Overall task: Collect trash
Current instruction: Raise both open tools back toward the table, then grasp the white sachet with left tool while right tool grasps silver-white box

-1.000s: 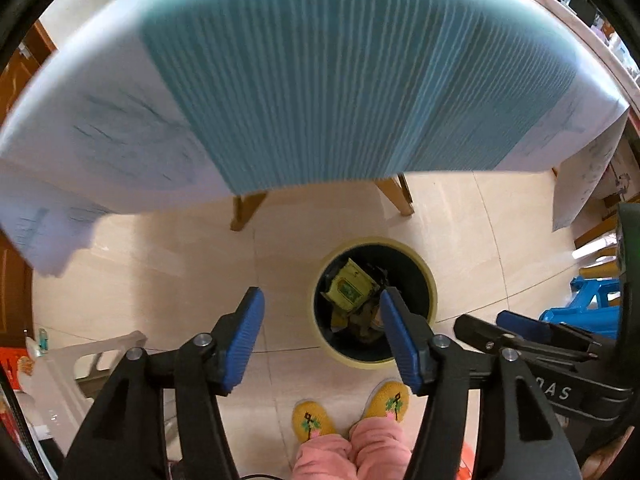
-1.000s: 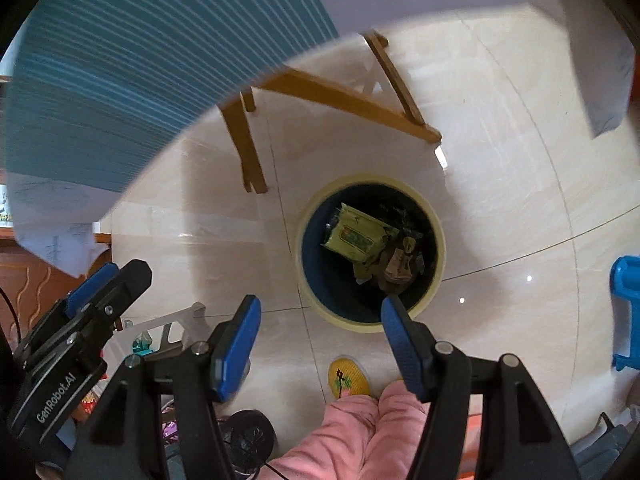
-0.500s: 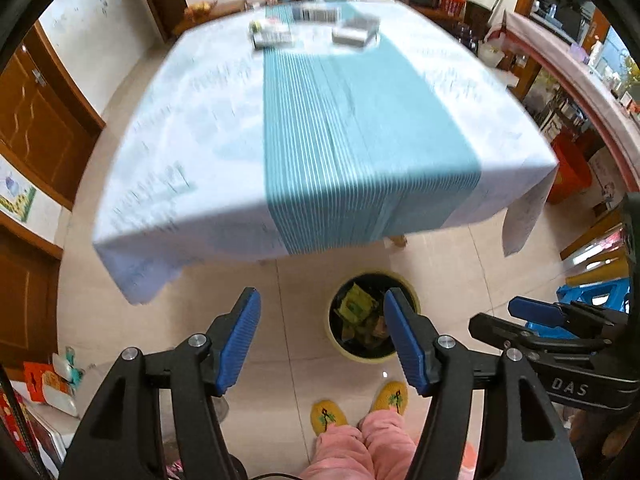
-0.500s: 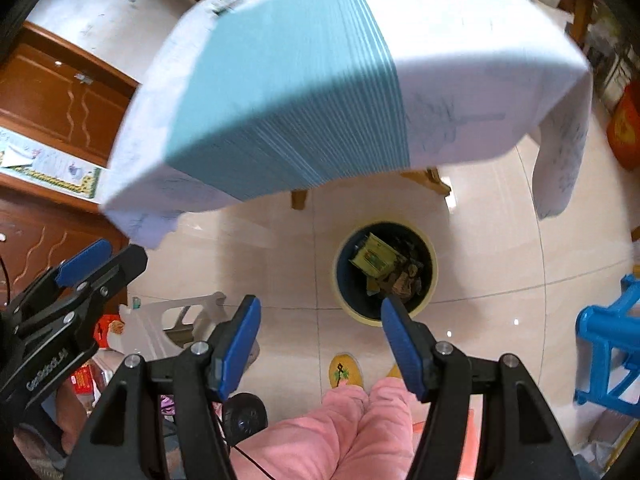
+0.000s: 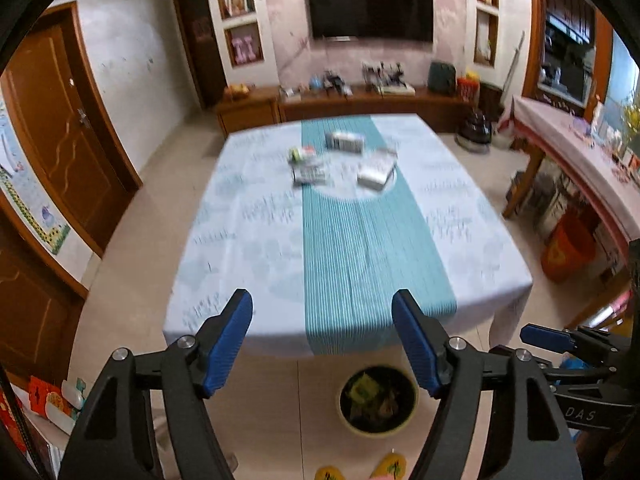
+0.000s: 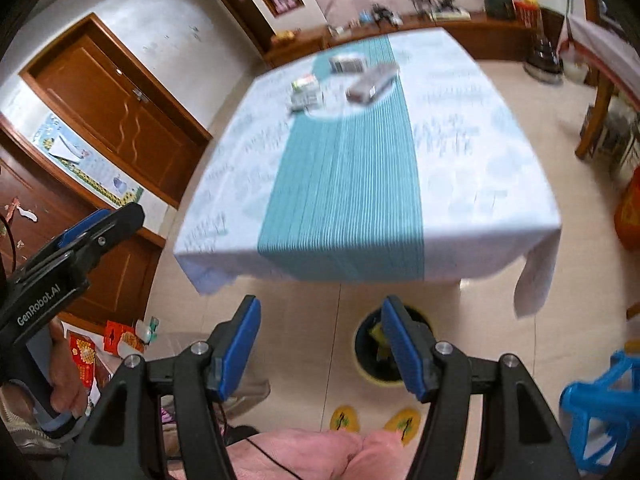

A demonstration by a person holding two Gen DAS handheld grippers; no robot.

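Beyond both tools, at the bench's (image 5: 248,240) far end, several small boxes and wrappers (image 5: 376,172) are lying blurred. Left tool (image 5: 322,344) is gaping empty, its jaws having just been opening; right tool (image 6: 320,344) is standing apart, gripping nothing. Neither is plainly nearer. Below, the bin (image 5: 378,400) is sitting on the floor.

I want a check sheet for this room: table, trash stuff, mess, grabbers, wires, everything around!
Surface: table under a white cloth with a teal striped runner.
Job's things: blurred packets at the far end; bin on the floor, trash inside.
Clutter: red packets on the floor.
Grippers: left hand-held gripper open, jaws just widened, nothing between; right hand-held gripper open, empty.
Cables: thin black wire.
Surroundings: TV, wooden doors, blue stool.
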